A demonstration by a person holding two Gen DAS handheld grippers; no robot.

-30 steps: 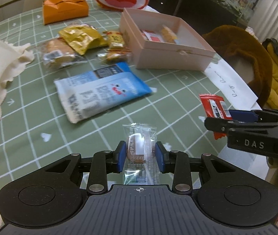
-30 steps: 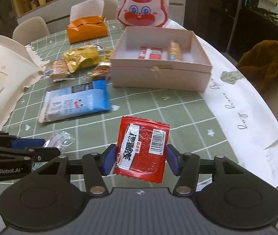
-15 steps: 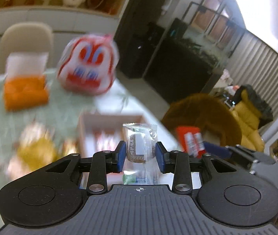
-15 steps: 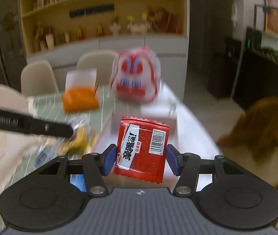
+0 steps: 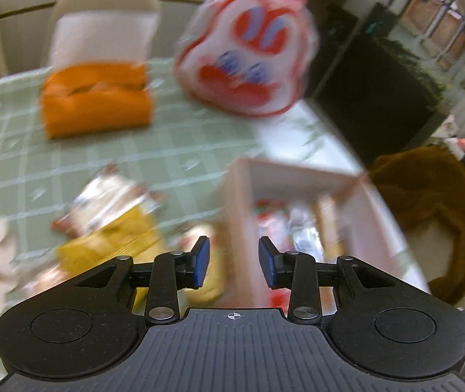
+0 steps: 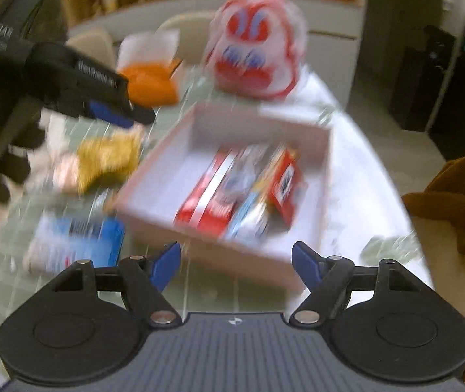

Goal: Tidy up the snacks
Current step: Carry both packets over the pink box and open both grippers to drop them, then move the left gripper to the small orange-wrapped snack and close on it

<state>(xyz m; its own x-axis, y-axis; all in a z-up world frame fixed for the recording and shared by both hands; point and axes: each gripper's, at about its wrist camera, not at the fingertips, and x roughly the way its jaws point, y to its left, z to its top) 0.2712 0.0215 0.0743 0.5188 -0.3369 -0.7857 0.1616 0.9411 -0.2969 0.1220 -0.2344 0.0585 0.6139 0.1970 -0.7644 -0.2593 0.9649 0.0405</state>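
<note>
The right gripper (image 6: 236, 263) hangs above the near edge of the box (image 6: 258, 121) with its jaws spread wide and nothing between them. The left gripper (image 5: 234, 266) is open too, its blue pads (image 5: 201, 261) apart and empty, over the box's left wall (image 5: 239, 215); in the right view it (image 6: 111, 112) shows at upper left, above the loose snacks.

Both views are smeared with motion blur. Inside the box lie several packets side by side: a red pack (image 6: 208, 201), a pale blue-and-white one (image 6: 249, 212) and a red sachet (image 6: 284, 184) toward the right wall. On the green checked cloth (image 5: 167, 156) left of the box sit a yellow bag (image 6: 108, 160) and, nearer, a blue packet (image 6: 78, 245). Beyond the box stand an orange tissue box (image 5: 96, 101) and a red-and-white rabbit bag (image 5: 247, 52).
</note>
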